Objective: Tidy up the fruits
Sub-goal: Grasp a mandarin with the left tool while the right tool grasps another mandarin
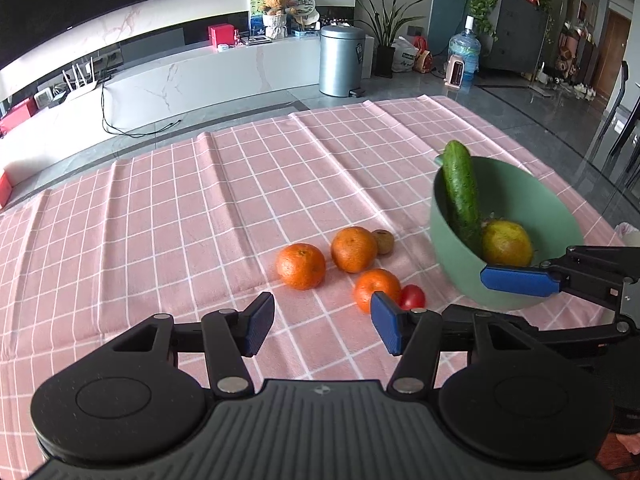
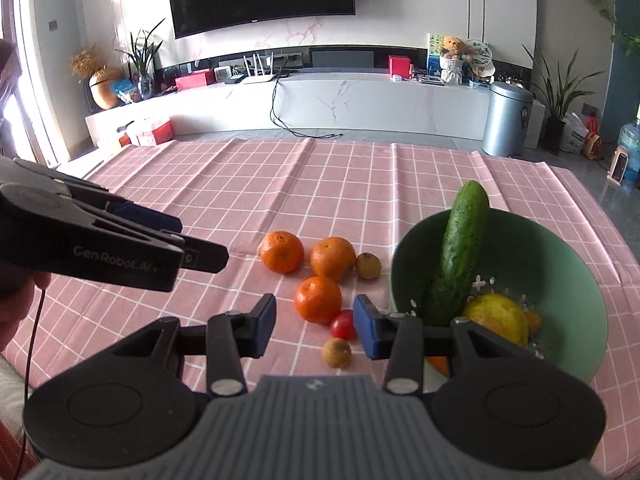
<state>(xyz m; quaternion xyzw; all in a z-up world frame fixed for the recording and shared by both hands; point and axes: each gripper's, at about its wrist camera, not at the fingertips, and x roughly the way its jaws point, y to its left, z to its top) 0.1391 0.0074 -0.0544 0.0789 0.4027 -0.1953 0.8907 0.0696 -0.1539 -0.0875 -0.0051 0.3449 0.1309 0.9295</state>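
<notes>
Pink checked tablecloth (image 1: 200,208) (image 2: 280,184), creased, under everything listed below.

Green bowl (image 1: 516,184) (image 2: 568,264), tipped toward the cameras, ahead and right of the left gripper's fingers; just right of the right gripper's right finger. Small holes visible in its floor in the right wrist view.

Left gripper (image 1: 322,322), fingers spread wide, nothing between the pads, above the cloth. Seen side-on in the right wrist view (image 2: 188,248), left of and beyond the right gripper's left finger.

Right gripper (image 2: 315,326), fingers spread wide, empty. One blue pad (image 1: 520,280) in the left wrist view, in front of the bowl's near wall; contact with the wall not determinable.

Cucumber (image 1: 460,188) (image 2: 460,248), leaning in the bowl, top end past the rim.

Yellow-green fruit (image 1: 506,242) (image 2: 498,316), in the bowl beside the cucumber's lower end.

Three oranges on the cloth, ahead of both finger pairs: left orange (image 1: 301,266) (image 2: 281,251), far orange (image 1: 354,249) (image 2: 333,258), near orange (image 1: 376,289) (image 2: 318,299), the last just beyond the left gripper's right fingertip.

Cherry tomato (image 1: 413,297) (image 2: 343,325), beside the near orange, just left of the right gripper's right finger.

Two small brown fruits: one (image 1: 383,241) (image 2: 368,265) beside the far orange; one (image 2: 337,353) between the right gripper's fingers, nearer the right one, below the tomato.
</notes>
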